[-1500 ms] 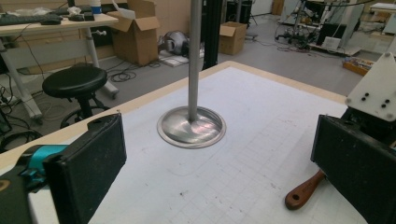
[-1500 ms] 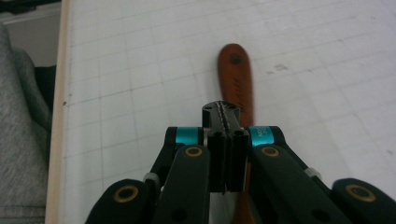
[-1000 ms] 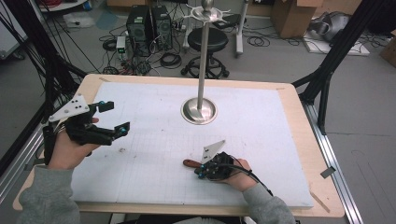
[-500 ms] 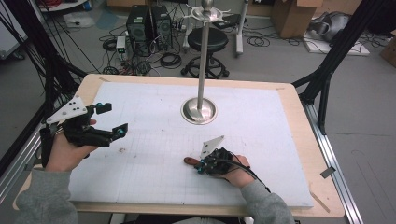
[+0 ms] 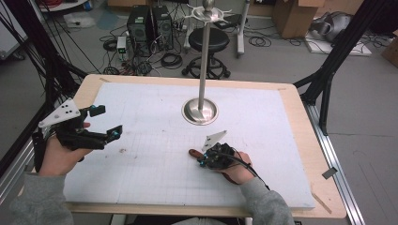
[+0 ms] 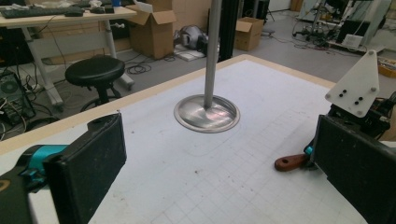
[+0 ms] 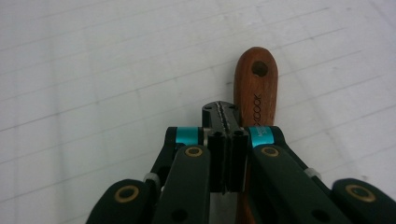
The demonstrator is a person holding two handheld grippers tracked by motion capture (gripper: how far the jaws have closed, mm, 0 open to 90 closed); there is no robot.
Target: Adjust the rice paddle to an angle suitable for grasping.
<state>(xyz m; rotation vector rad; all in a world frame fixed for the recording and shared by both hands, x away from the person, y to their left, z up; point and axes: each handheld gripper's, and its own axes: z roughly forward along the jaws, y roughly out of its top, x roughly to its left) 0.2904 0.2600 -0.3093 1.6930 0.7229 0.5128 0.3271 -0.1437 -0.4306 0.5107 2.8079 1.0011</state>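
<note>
The table (image 5: 300, 122) carries a white gridded mat (image 5: 155, 140) over nearly its whole top, giving a flat, uniform work surface. A metal stand (image 5: 202, 70) rises from a round base (image 5: 200, 111) at the far middle of the mat. Its head bears short radial hooks (image 5: 208, 11), which are probably the hanging points for utensils. The left gripper (image 5: 107, 123) is held above the left side of the mat, well apart from the work. Its jaws stand wide open with nothing between them, and they frame the stand base in the left gripper view. This posture suggests it is parked on standby, clear of the other hand. The right gripper (image 5: 202, 161) sits low on the near middle of the mat, pointing left. In the right gripper view its jaws are fully closed, pad against pad, and grip nothing. The wooden handle (image 7: 256, 88) lies flat on the mat just beside the closed jaws, partly under the right-hand linkage, with its rounded end projecting past the tips. The closed tips appear to be set alongside the handle to nudge or align it, not to lift it. A hole (image 7: 259, 69) through the handle end would suit hanging on a hook. The rest of the utensil is hidden beneath the gripper.
</note>
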